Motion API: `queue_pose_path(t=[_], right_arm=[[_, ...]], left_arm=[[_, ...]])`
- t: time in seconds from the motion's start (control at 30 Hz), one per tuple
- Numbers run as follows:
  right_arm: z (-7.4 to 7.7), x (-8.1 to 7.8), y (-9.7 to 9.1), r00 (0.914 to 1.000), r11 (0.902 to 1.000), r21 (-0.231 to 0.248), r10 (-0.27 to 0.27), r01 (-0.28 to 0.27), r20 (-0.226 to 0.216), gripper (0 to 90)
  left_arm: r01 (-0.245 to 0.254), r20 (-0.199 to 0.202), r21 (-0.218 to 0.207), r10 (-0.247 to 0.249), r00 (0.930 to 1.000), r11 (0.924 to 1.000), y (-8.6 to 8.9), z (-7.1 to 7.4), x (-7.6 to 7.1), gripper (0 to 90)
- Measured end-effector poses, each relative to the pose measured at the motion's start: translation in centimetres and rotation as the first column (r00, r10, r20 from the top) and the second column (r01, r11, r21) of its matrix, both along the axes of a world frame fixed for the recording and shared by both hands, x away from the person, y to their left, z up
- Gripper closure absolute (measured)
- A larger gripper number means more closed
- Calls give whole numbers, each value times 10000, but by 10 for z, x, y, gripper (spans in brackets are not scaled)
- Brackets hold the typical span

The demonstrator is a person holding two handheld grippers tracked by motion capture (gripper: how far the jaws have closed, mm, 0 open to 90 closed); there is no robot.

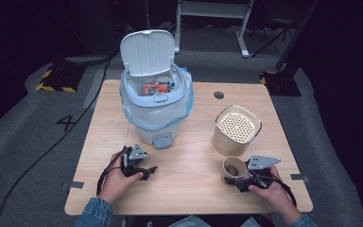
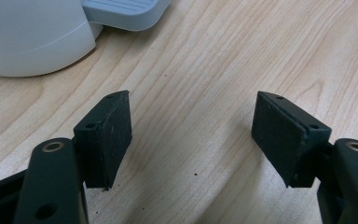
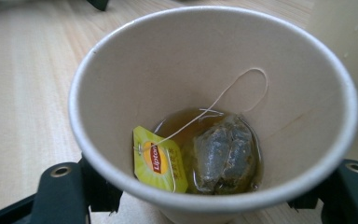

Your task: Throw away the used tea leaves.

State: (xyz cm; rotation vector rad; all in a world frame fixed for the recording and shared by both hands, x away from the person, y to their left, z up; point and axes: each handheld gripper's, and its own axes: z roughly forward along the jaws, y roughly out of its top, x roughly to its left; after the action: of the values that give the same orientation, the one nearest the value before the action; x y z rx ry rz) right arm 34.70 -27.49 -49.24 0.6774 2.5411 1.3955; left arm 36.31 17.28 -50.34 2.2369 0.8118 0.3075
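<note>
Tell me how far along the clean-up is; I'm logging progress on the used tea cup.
Done: the bin stands open with wrappers inside. In hand: the right gripper is closed around the paper cup, which holds a tea bag, its tag and a little tea. Left, probably: emptying the cup, perhaps through the perforated container. The left gripper rests open and empty.

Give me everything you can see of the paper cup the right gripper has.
The paper cup is plain beige paper with a rolled rim, upright, near the table's front right, just in front of the perforated-lid canister. The right gripper has a jaw on each side of it. Inside lie a little brown tea, a wet teabag, its string looping up the wall, and a yellow Lipton tag.
</note>
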Motion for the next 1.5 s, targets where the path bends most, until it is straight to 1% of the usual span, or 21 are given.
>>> queue_pose_path(t=[0.07, 0.13, 0.23, 0.33, 0.5, 0.67, 0.73, 0.87, 0.97, 1.1, 1.17, 1.23, 1.27, 1.37, 1.5], right_arm=[[4, 1, -2, 9998, 9998, 10, 189, -189, 88, 306], [8, 2, -4, 9988, 9989, -112, 453, -451, 189, 308], [16, 4, -7, 9973, 9976, 43, 690, -691, 261, 312], [24, 6, -12, 9961, 9966, 77, 818, -821, 333, 314], [37, 11, -18, 9955, 9965, 69, 833, -837, 462, 318], [56, 17, -23, 9916, 9931, -18, 1172, -1173, 540, 327], [63, 20, -24, 9919, 9936, -18, 1129, -1130, 581, 327], [78, 25, -25, 9919, 9941, 128, 1065, -1077, 686, 328], [89, 29, -26, 9906, 9939, 162, 1075, -1092, 846, 328], [106, 35, -26, 9870, 9939, 142, 1073, -1098, 1200, 332], [112, 38, -25, 9871, 9923, 255, 1180, -1214, 1084, 333], [118, 41, -24, 9875, 9917, 262, 1231, -1263, 985, 334], [121, 42, -24, 9871, 9916, 316, 1216, -1255, 1039, 335], [129, 46, -23, 9869, 9896, 535, 1281, -1338, 983, 334], [141, 52, -21, 9855, 9902, 530, 1219, -1288, 1182, 335]], left_arm=[[2, 6, 1, -2, 10000, 10000, 0, 0, 0, 290], [5, 4, 3, -5, 10000, 10000, 0, 0, 0, 289], [62, 9, -2, -62, 10000, 10000, 1, 0, 1, 289], [77, 3, -9, -77, 10000, 10000, 1, 0, 1, 292], [149, 4, -20, -149, 9999, 9999, 1, 0, 2, 292], [167, 8, -19, -167, 9999, 9999, 2, 0, 2, 292], [175, 8, -18, -175, 9998, 9998, 2, 0, 2, 293], [176, 13, -15, -176, 9998, 9998, 2, 0, 2, 292], [168, 25, -9, -168, 9999, 9999, 2, 0, 2, 293], [169, 26, -11, -169, 9999, 9999, 2, 0, 2, 294], [167, 32, -5, -167, 9999, 9999, 2, 0, 2, 294], [164, 36, 2, -164, 9999, 9999, 2, 0, 2, 294], [164, 35, 3, -164, 9999, 9999, 2, 0, 2, 295], [164, 35, 0, -164, 9999, 9999, 2, 0, 2, 294], [164, 34, 0, -164, 9999, 9999, 2, 0, 2, 294]])
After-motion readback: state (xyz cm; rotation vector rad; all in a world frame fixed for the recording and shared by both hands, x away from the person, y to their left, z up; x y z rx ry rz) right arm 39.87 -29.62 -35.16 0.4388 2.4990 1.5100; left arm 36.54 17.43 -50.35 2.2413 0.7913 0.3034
